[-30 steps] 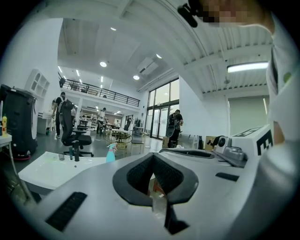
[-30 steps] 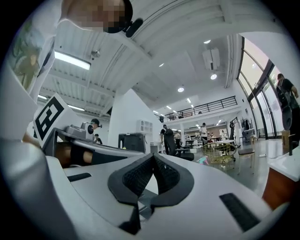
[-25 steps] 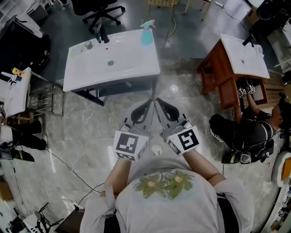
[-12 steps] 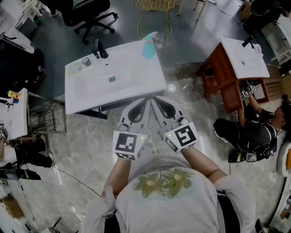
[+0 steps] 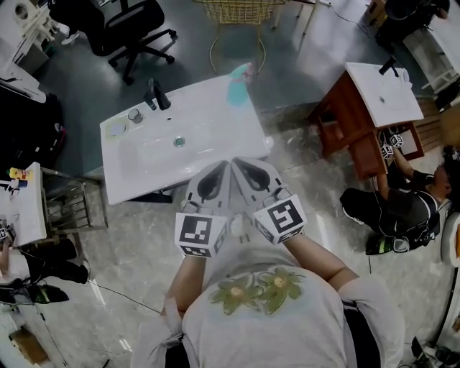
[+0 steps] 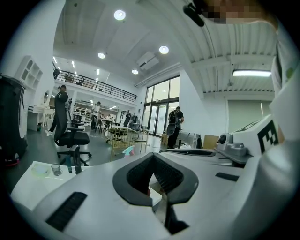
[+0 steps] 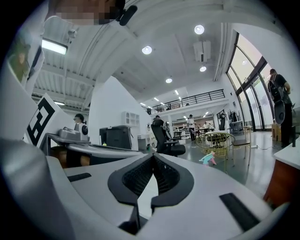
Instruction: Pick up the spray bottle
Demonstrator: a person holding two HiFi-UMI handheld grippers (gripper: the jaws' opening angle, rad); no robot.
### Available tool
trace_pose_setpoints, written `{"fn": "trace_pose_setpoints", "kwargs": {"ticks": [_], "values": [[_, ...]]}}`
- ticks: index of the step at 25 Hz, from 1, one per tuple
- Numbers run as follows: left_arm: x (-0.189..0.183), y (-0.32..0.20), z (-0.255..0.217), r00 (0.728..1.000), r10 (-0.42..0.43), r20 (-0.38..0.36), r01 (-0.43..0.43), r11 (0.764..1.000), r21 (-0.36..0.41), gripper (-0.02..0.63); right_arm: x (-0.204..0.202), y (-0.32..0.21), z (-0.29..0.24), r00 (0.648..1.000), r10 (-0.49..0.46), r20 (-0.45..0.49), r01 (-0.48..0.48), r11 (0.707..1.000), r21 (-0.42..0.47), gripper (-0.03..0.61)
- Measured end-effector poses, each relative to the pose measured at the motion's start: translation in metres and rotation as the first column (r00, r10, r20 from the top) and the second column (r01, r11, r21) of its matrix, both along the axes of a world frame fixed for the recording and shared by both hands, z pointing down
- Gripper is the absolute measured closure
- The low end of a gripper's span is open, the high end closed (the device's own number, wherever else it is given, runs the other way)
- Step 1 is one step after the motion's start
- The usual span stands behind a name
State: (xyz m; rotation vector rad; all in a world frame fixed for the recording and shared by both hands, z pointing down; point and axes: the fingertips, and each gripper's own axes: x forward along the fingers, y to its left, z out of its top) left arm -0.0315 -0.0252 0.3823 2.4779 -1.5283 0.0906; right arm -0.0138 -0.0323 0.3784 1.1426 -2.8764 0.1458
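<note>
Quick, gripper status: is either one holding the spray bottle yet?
Left gripper: closed, empty.
Right gripper: closed, empty.
Spray bottle: not held, standing on the sink.

Covered and cropped
The sink (image 5: 144,154) is partly hidden in front by the left gripper (image 5: 225,167) and right gripper (image 5: 236,163); the wire basket (image 5: 237,14) is cropped.

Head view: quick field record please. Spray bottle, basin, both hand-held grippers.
bottle: teal plastic spray bottle with pink trigger, standing at the far right edge of the basin top
basin: white rectangular washbasin top, black faucet at its far left
left hand-held gripper: shut, empty, short of the bottle
right hand-held gripper: shut, empty
task: bottle not yet picked up
</note>
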Motion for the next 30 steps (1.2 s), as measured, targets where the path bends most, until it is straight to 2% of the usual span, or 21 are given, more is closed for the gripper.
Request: {"fn": "trace_pose_setpoints", "kwargs": {"ticks": [13, 16, 30], "values": [[-0.014, -0.048, 0.017, 0.999, 0.003, -0.038, -0.004, 1.0, -0.023, 0.604, -0.015, -0.049, 0.018, 0.999, 0.003, -0.042, -0.005, 0.999, -0.033, 0.557], [-0.019, -0.069, 0.02, 0.999, -0.005, -0.036, 0.005, 1.0, -0.015, 0.604, -0.019, -0.072, 0.019, 0.999, 0.009, -0.043, -0.01, 1.0, -0.019, 0.557], [-0.038, -0.153, 0.026, 1.0, 0.023, -0.013, -0.023, 0.998, -0.051, 0.604, -0.041, -0.159, 0.028, 0.999, 0.001, -0.047, -0.004, 0.998, -0.064, 0.555]]}}
